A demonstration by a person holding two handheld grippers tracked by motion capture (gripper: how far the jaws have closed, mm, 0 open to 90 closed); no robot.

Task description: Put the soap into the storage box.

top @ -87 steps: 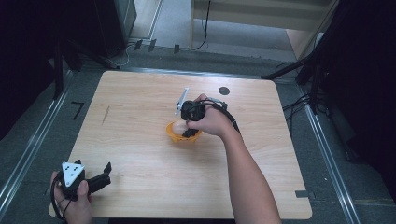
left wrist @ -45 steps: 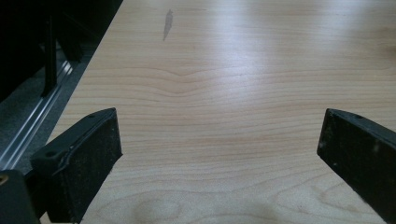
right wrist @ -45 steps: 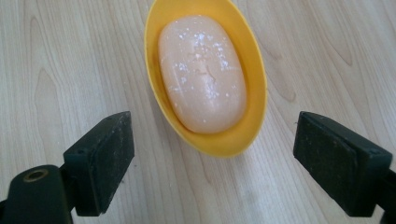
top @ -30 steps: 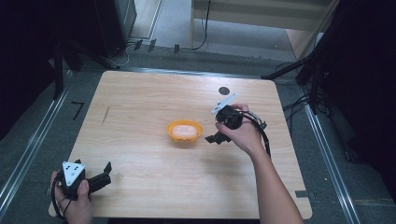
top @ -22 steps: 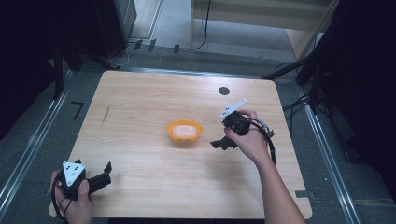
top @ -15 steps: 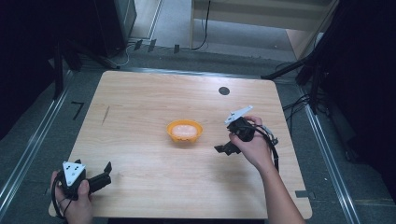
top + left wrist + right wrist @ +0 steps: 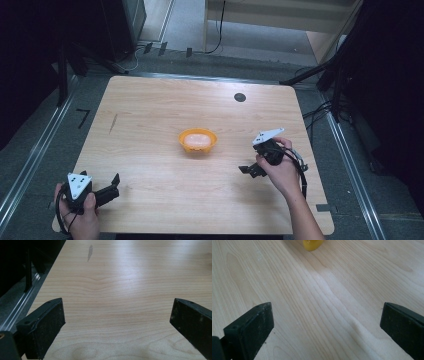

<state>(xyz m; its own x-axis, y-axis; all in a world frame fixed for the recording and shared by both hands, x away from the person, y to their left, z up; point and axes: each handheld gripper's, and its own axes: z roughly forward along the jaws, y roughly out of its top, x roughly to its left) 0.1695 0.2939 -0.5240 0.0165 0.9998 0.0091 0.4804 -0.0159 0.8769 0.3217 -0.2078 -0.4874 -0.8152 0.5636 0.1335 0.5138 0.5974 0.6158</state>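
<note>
An orange bowl [image 7: 198, 141] with a pale rounded thing inside stands at the middle of the wooden table [image 7: 150, 115]. My right gripper [image 7: 248, 171] hovers low to the right of the bowl and apart from it, pointing left. In the right gripper view its jaws stand wide open [image 7: 327, 325] over bare wood, having just opened a little further with nothing between them, and the bowl [image 7: 312, 244] peeks in at the top edge. My left gripper [image 7: 116, 185] rests at the near left corner, open [image 7: 117, 322] and empty.
A small black round spot [image 7: 240, 97] marks the table's far right part. A thin dark streak [image 7: 114, 122] lies at the far left, also in the left gripper view [image 7: 90, 251]. Metal rails and dark floor surround the table.
My right gripper has left the bowl, drawing away to the right and toward the near edge while sinking. The pale thing stays in the bowl. The left hand has kept still.
</note>
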